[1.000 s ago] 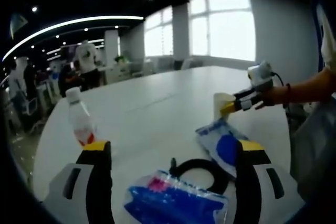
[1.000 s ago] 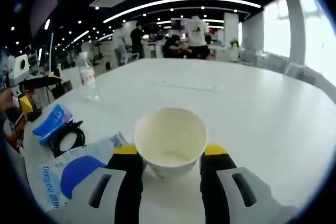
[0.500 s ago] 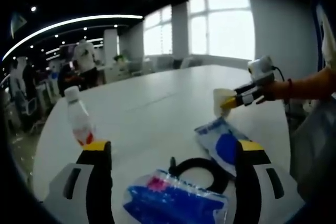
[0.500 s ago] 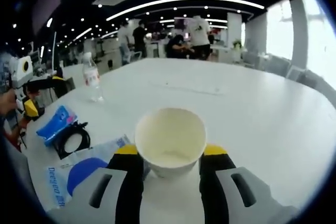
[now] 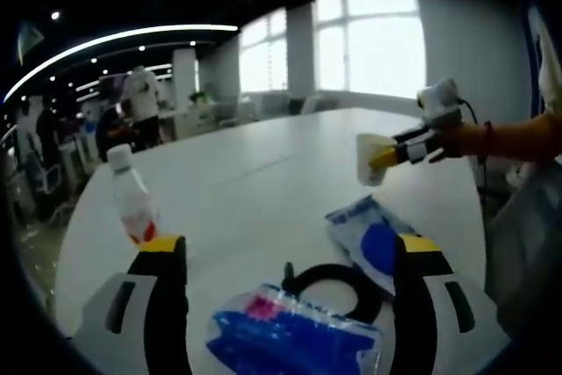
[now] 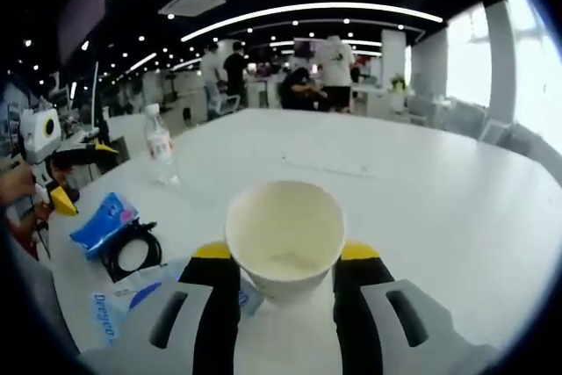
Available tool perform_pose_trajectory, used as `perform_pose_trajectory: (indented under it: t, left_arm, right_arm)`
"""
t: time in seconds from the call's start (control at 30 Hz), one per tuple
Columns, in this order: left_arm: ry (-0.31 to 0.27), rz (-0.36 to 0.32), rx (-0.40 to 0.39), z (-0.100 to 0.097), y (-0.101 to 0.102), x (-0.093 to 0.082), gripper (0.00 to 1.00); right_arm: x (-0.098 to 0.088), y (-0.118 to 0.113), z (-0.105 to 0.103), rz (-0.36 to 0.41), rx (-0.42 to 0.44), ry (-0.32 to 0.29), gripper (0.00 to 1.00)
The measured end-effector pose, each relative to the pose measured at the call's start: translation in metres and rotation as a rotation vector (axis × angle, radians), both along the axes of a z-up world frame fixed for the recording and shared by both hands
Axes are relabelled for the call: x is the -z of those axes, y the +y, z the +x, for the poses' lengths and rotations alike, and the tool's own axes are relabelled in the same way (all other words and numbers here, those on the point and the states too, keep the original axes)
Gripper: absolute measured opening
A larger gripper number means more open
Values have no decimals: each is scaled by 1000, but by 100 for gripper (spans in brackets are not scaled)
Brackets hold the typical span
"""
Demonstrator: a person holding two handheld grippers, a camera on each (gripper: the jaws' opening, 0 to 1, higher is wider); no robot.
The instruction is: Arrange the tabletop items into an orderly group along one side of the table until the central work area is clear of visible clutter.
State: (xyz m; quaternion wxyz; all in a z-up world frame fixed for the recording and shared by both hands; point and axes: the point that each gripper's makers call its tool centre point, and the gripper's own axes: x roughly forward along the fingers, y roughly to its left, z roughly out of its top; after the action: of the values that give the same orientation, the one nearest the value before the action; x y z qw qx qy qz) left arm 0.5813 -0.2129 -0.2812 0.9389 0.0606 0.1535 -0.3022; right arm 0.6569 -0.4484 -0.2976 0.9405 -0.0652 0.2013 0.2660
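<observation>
Right gripper (image 6: 284, 263) clamps the paper cup (image 6: 284, 233) upright between its jaws; left gripper (image 5: 290, 256) gapes above the blue packet (image 5: 294, 340) and cable (image 5: 338, 290).

Right gripper (image 6: 283, 256) clamped, raised — left gripper (image 5: 290, 248) wide apart, low.

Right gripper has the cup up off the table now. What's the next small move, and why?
Probably carry the paper cup toward the water bottle and set it beside it: the right gripper grips it, and the blue packet and black cable already lie on that side.
</observation>
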Motion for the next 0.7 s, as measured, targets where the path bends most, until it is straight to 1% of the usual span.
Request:
perform_pose_trajectory:
  t: [0.17, 0.47, 0.7]
  left_arm:
    - [1, 3, 3, -1, -1, -1, 94]
    - [3, 6, 10, -2, -2, -1, 94]
    - [3, 8, 21, -1, -5, 0, 93]
  right_arm:
    - [-7, 7, -2, -9, -25, -13, 40]
    - [-13, 24, -11, 44, -63, 8, 40]
    - [-18, 35, -16, 60, -86, 14, 40]
